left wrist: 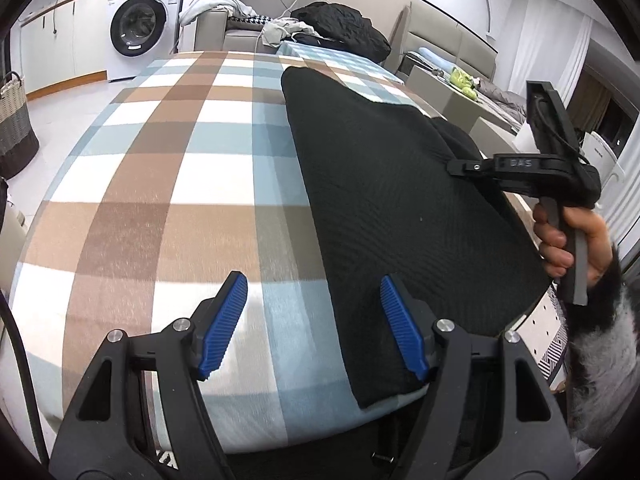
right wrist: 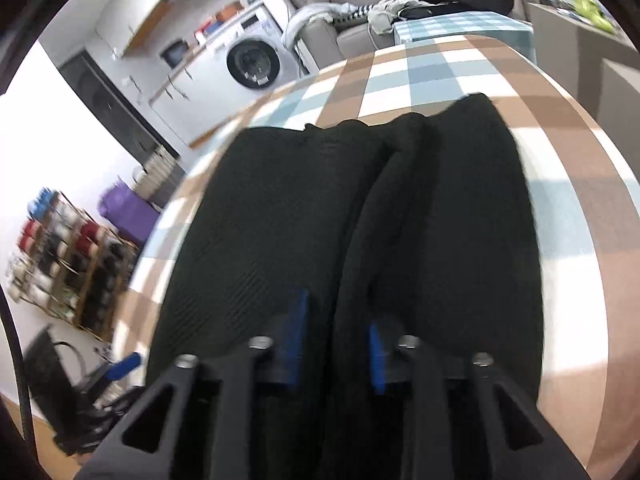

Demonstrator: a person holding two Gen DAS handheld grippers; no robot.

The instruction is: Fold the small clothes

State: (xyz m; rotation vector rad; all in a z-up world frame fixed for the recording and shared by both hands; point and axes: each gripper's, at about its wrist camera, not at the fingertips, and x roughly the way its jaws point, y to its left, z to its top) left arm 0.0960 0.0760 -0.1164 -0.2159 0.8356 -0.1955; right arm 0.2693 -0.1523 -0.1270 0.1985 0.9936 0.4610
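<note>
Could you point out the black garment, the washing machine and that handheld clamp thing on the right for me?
black garment (left wrist: 384,200): left wrist view, middle of the flat cloth.
washing machine (left wrist: 138,26): left wrist view, its round door.
right gripper (right wrist: 335,350): right wrist view, between its blue fingertips, which pinch a fold of the garment.

Two hand-held grippers: left (left wrist: 314,326), right (right wrist: 334,344); one black garment (left wrist: 384,200); one checked cloth (left wrist: 168,184); one washing machine (left wrist: 140,26).

table: covered by a checked cloth (left wrist: 168,168) of brown, white and pale blue
on it: a black garment (left wrist: 384,184) spread flat on the right side
left side: bare cloth
</note>
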